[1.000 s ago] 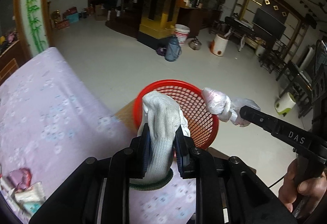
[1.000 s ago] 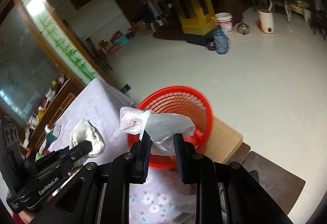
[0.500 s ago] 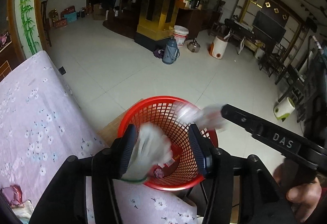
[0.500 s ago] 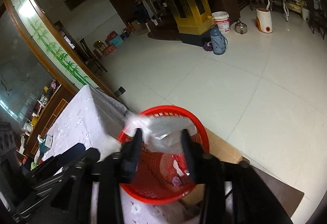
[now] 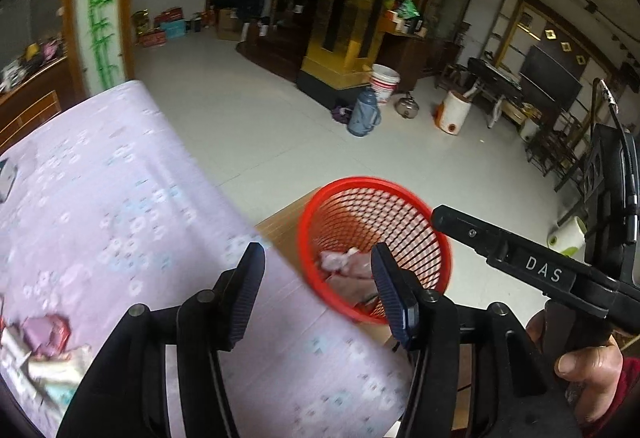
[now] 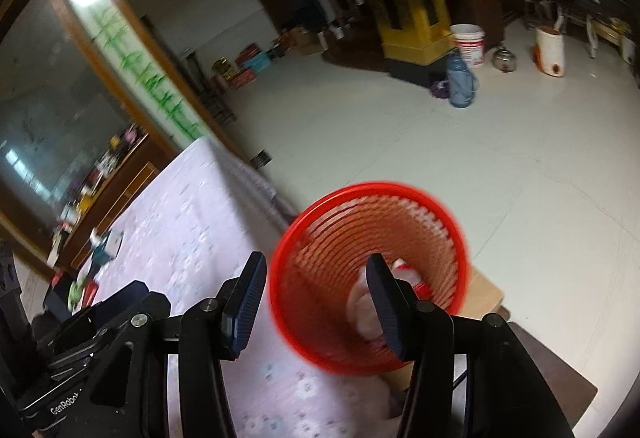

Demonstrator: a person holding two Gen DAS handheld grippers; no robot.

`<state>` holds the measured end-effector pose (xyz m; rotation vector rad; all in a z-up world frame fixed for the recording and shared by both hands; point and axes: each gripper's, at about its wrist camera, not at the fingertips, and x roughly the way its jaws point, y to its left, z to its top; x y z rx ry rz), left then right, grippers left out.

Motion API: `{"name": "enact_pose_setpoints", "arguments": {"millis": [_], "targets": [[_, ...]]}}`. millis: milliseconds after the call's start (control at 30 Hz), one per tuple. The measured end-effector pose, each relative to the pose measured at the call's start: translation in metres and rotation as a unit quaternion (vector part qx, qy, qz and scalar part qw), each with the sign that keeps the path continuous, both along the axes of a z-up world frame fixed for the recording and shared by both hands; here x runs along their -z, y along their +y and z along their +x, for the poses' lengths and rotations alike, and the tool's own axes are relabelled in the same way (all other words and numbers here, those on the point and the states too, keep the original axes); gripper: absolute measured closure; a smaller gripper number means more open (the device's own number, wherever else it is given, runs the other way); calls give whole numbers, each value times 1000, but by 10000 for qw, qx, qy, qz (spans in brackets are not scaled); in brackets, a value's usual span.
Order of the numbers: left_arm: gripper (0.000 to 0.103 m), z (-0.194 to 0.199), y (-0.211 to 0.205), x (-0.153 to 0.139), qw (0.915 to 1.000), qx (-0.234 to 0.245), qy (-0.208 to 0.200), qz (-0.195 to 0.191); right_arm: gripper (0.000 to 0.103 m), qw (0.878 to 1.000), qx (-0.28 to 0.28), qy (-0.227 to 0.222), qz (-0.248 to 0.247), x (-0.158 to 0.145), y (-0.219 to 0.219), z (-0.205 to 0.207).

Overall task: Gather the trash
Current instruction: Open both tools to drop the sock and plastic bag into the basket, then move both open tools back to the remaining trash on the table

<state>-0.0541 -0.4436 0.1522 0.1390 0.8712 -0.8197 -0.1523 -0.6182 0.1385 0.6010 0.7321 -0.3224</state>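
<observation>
Both the left hand-held gripper point(image 5: 316, 288) and right hand-held gripper point(image 6: 316, 302) are spread, empty. Crumpled wrappers point(image 5: 44, 342) on the floral surface point(image 5: 120, 206) look light and soft; pinch a raised fold.

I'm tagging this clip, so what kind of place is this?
Most likely a home's large living room: a television on the far wall, a staircase, and a table with a floral cloth beside a red trash basket.

White capital letters "DAS" stand on the black body of the right gripper point(image 5: 440, 218) — seen from the left wrist view, held by a hand point(image 5: 588, 370). On the black body of the left gripper point(image 6: 120, 302), in the right wrist view, white lettering reads "GenRobot" — its end runs off the frame's edge. Nothing else is legible.
</observation>
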Motion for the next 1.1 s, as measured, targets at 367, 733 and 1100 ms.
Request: {"name": "enact_pose_setpoints", "arguments": {"millis": [367,733,1100], "targets": [[49,-3,110,3,9962,-855,153,47,47,9933,-1136,210,64,12,100,36],[49,-1,240,13,9737,-2208,539,-163,47,9768,-2109,377,-6,18,181,64],[49,34,333,59,9128,-3835,1391,-187,46,9668,-2515,438,-63,23,199,73]]}}
